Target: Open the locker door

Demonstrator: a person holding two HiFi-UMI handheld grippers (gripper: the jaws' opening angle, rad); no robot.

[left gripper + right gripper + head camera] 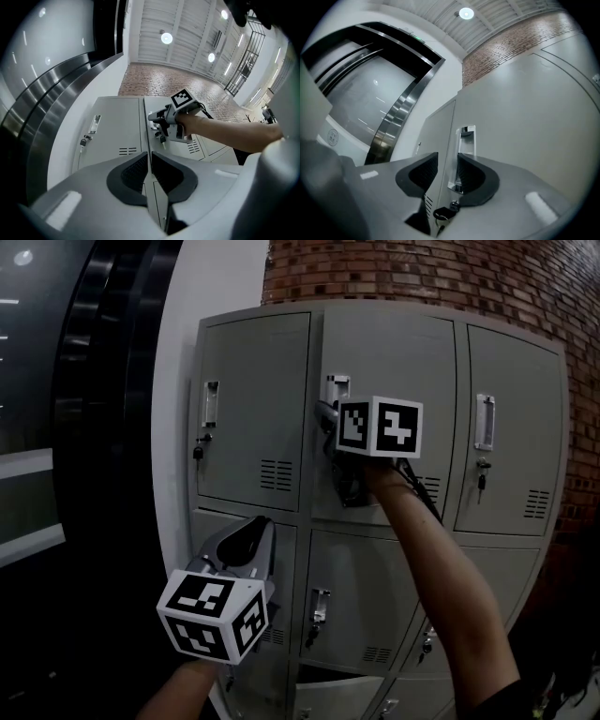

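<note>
The bank of grey lockers (pixel 258 399) backs onto a brick wall (pixel 422 273). The door (pixel 394 362) to open, middle of the top row, looks shut. The right claw (pixel 447 176) stands wide at the handle (pixel 466 138) on the door's left edge, gripping nothing. The next move is probably to pinch and pull. The left claw (pixel 149 168), closed and empty, hangs low. A key (pixel 439 215) just below could snag.
</note>
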